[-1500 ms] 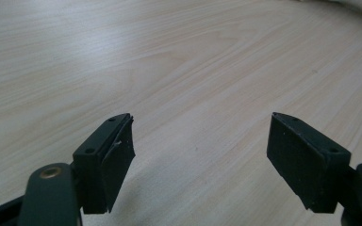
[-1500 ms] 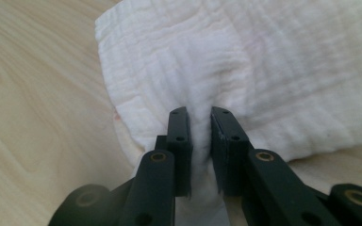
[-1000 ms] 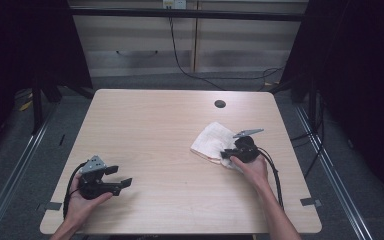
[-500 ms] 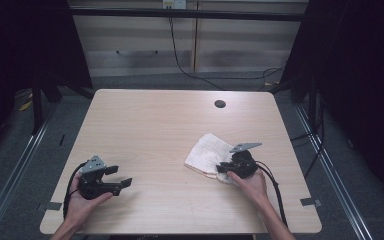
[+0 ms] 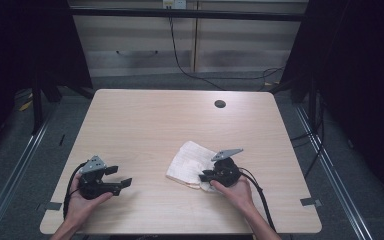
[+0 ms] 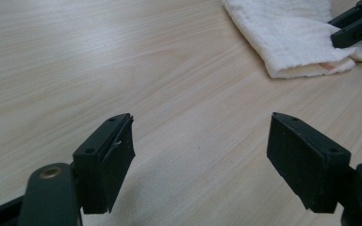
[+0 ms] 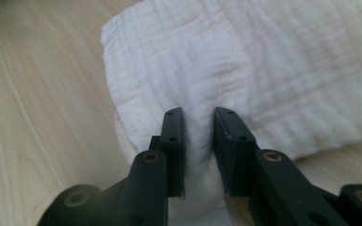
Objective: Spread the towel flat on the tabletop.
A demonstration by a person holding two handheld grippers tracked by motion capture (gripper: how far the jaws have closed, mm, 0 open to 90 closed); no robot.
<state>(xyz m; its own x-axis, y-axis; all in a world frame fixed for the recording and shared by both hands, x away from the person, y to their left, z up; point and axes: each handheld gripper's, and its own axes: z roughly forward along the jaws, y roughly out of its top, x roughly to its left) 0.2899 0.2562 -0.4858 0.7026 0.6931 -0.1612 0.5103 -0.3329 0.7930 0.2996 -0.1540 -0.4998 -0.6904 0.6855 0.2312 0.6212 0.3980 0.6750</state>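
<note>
Your right claw (image 5: 206, 176) is sitting at the near edge of the white cloth (image 5: 192, 161), which is lying folded on the table (image 5: 150, 125) toward its right front. Its jaws have just been opening; in the right gripper view a ridge of cloth (image 7: 245, 84) is standing between them, and they are still pinching it lightly. Your left claw (image 5: 119, 176) is resting wide open over bare wood, well apart from the cloth, gripping nothing.
</note>
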